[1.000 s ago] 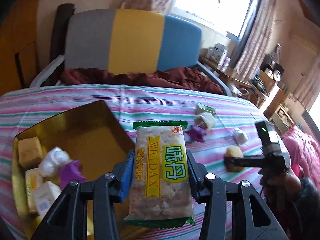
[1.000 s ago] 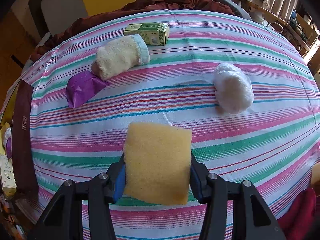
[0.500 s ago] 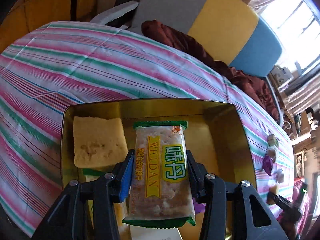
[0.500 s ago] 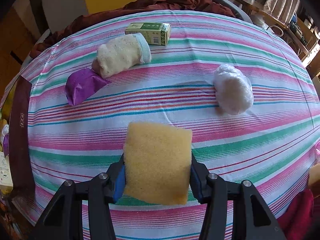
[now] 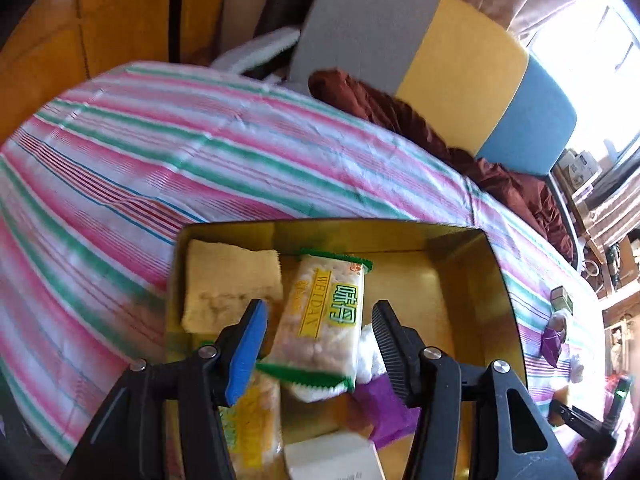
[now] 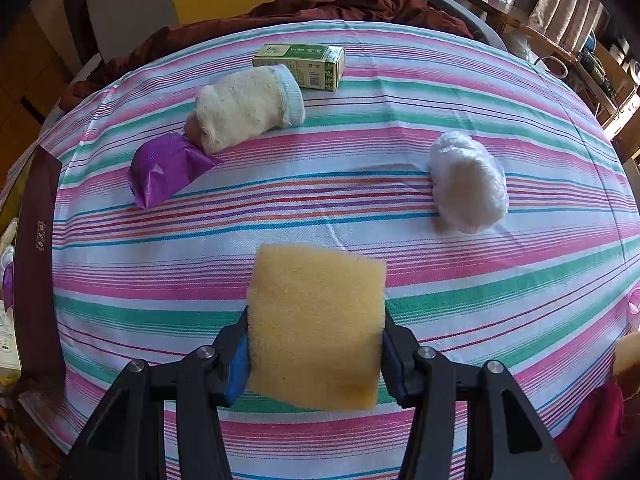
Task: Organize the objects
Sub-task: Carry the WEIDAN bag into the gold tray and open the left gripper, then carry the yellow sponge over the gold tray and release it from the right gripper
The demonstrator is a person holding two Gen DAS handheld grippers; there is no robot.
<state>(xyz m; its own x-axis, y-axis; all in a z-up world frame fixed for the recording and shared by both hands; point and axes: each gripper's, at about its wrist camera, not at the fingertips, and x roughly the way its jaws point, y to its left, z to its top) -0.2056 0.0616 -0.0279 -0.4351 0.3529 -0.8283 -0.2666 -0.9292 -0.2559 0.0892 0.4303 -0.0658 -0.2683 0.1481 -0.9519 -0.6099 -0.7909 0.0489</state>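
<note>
Jaws of left gripper [image 5: 318, 336] spread wide above cracker pack [image 5: 324, 320] in gold tin [image 5: 472, 264]; right gripper [image 6: 314, 354] clamps sponge [image 6: 316, 324] over striped cloth [image 6: 400, 152].

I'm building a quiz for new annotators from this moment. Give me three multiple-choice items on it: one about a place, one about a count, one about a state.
1. Where does the WEIDAN cracker packet lie?
A. In the gold tin
B. On the striped tablecloth
C. On the chair

2. How many loose items lie on the cloth ahead of the right hand-held gripper?
A. Two
B. Four
C. Six

3. What is the state of the left hand-held gripper?
A. Shut on the packet
B. Open, touching nothing
C. Shut on a sponge

Answers:
1. A: the packet rests among other items inside the tin walls.
2. B: green box, sock, purple packet, white plastic-wrapped bundle.
3. B: gaps show between both fingers and the packet, while the right one clamps the yellow sponge.
</note>
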